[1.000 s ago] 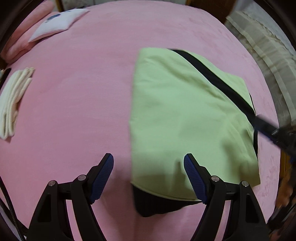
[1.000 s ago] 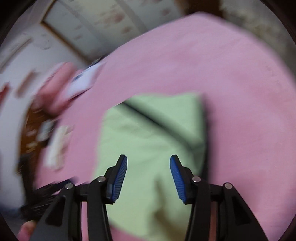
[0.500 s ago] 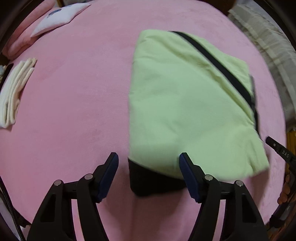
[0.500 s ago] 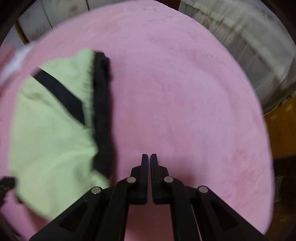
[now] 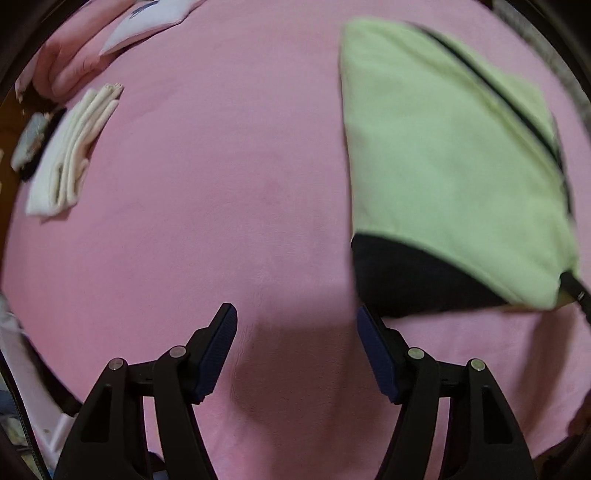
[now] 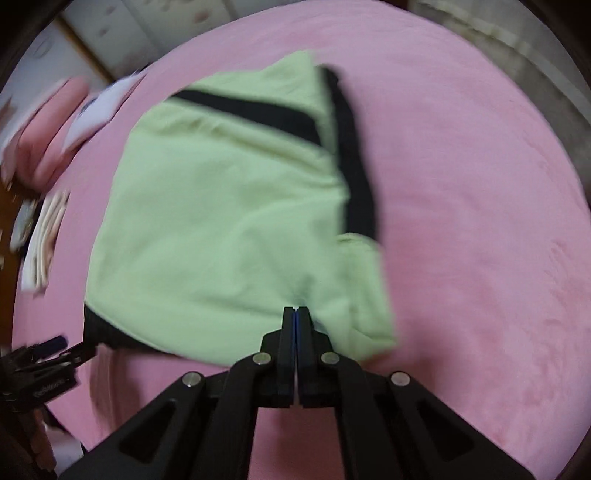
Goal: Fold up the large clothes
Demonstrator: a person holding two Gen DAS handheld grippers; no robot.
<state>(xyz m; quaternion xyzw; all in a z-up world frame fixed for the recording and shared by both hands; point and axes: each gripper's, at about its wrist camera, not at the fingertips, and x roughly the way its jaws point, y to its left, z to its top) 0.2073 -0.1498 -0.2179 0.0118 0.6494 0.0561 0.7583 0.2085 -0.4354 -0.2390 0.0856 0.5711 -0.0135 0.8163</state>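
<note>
Pink bedspread (image 5: 207, 206); folded cream cloth (image 5: 70, 155) near edge; white pillow (image 5: 147, 22) beyond.

The right gripper (image 6: 296, 314) sits at lower centre of the frame, its black jaws pressed flat together with only a thin blue line between the pads. Its tips meet the near edge of the folded light-green garment with black bands (image 6: 221, 229), and the fabric puckers there; whether cloth is pinched is hard to tell. The garment fills the centre-left, lying on the pink plush bed cover (image 6: 480, 221). At lower left, the other black gripper (image 6: 48, 358) pokes in. Blurred cream folded cloths (image 6: 44, 240) lie at the left edge.
</note>
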